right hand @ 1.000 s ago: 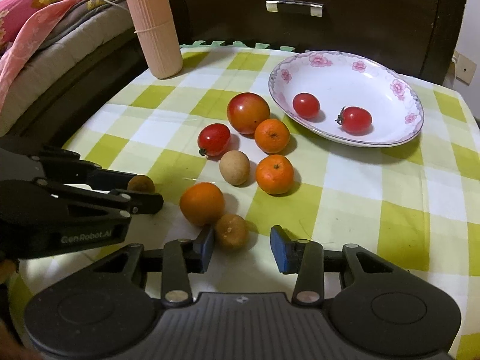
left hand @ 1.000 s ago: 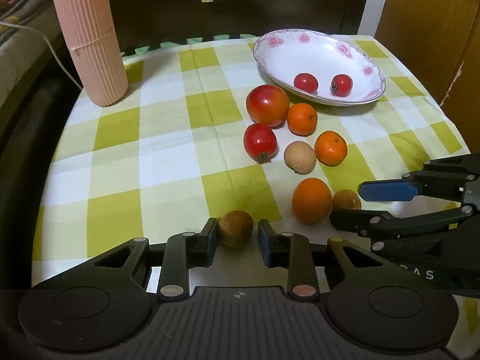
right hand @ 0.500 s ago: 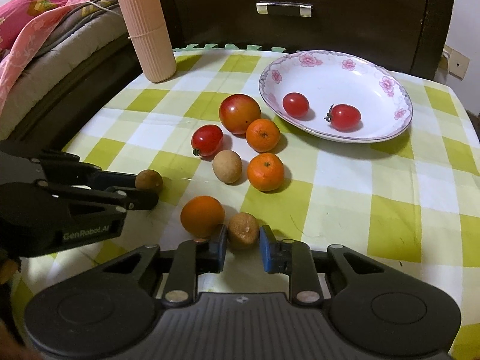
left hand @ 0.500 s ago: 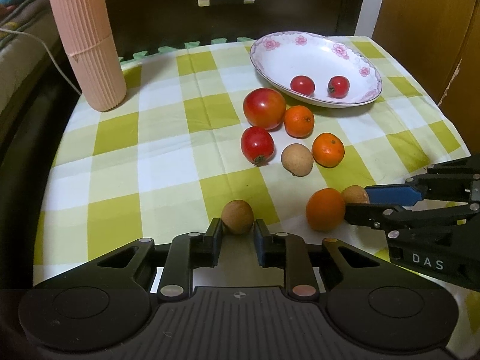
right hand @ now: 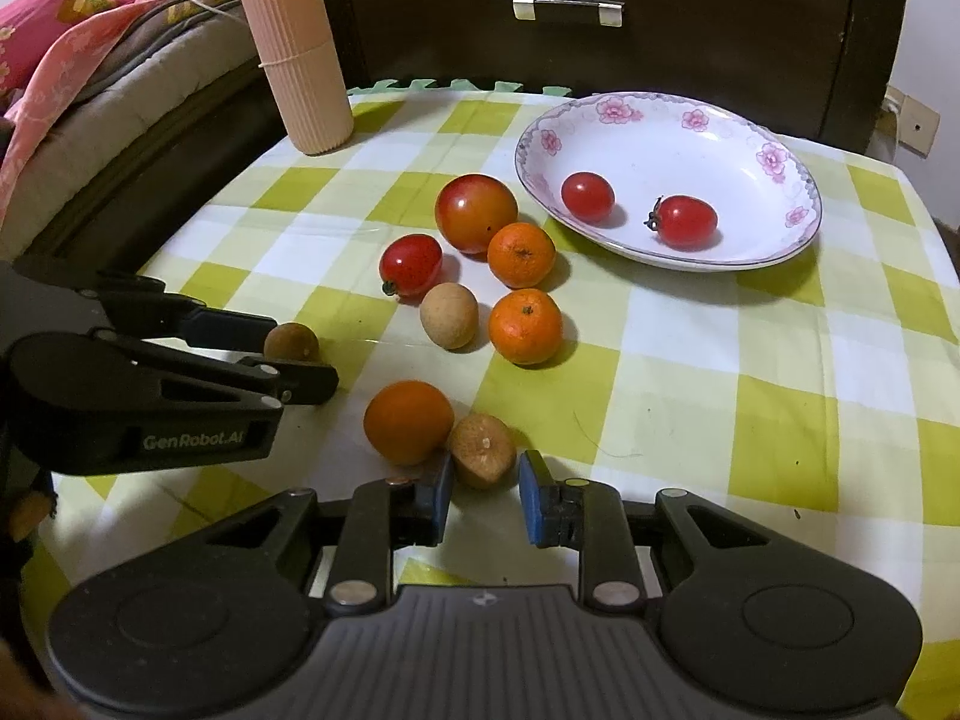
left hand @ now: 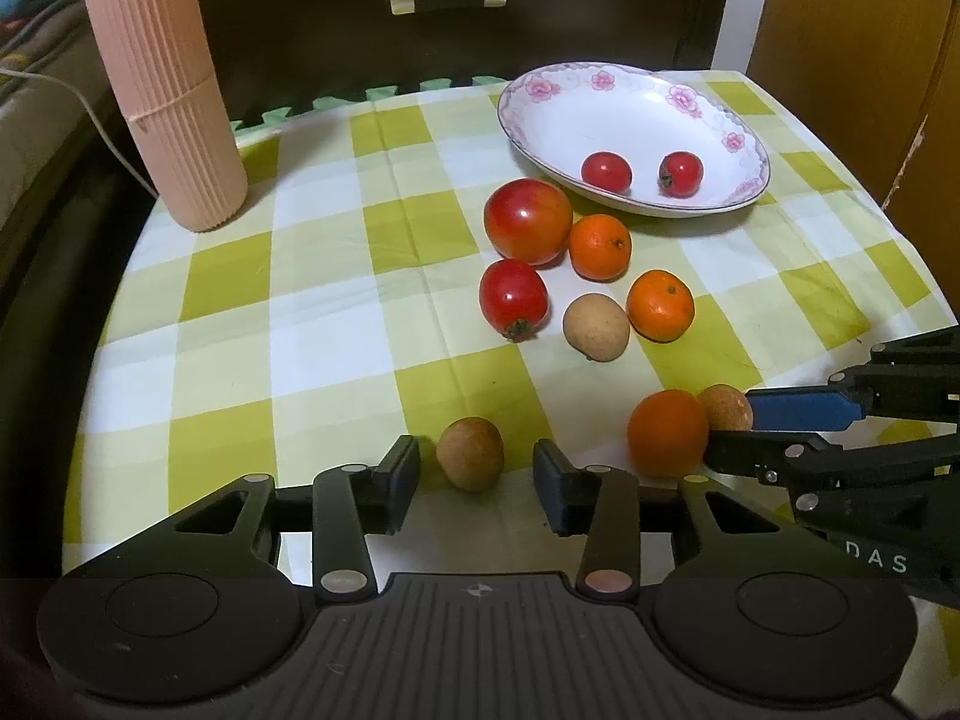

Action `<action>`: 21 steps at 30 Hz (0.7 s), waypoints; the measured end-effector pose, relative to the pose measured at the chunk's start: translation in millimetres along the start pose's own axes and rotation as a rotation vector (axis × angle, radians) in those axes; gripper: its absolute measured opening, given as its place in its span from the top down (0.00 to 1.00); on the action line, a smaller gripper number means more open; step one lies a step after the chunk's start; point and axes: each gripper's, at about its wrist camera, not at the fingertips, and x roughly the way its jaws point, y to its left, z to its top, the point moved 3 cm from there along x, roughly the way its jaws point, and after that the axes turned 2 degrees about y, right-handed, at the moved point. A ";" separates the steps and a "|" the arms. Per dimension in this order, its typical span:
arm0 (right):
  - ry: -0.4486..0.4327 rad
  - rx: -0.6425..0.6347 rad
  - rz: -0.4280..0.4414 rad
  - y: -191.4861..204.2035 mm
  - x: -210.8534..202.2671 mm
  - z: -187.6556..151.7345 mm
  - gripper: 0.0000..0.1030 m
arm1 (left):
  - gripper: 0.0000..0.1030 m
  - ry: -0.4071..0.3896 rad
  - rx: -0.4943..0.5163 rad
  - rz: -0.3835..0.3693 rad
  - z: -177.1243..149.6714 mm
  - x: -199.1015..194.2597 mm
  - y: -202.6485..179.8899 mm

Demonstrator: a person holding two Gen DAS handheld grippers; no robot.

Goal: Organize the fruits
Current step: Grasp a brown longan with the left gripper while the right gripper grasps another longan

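Both grippers (left hand: 477, 474) (right hand: 483, 495) low, astride longans (left hand: 470, 453) (right hand: 482, 450)

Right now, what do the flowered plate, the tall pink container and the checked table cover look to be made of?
The plate looks like glazed ceramic: glossy white, printed pink flowers, thin dark rim line. The pink container seems to be matte plastic, possibly silicone: fine vertical ribs, no shine, a seam around its middle. The table cover looks like woven cloth, matte, with soft creases and fold lines.

Home bedroom: bed with floral bedding (right hand: 72, 54) far left of the fingers, dark wooden drawer cabinet (right hand: 600, 30) straight beyond them, small table under checked cloth (right hand: 690, 372), flowered plate (right hand: 774, 156).
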 end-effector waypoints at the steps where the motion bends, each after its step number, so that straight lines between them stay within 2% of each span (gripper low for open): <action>1: -0.001 0.003 0.000 -0.6 -0.1 0.2 0.77 | 0.51 0.001 -0.001 0.000 0.0 0.0 0.4; 13: -0.008 -0.005 -0.009 0.4 3.7 3.7 0.76 | 0.51 0.002 0.011 0.002 -0.7 -0.8 -0.5; 17: -0.005 -0.014 -0.023 3.8 5.1 5.0 0.77 | 0.65 -0.003 0.018 0.004 -1.2 -1.9 -1.0; 21: -0.006 -0.003 -0.037 2.3 3.8 5.6 0.77 | 0.70 -0.003 0.009 0.005 -1.2 -2.9 1.3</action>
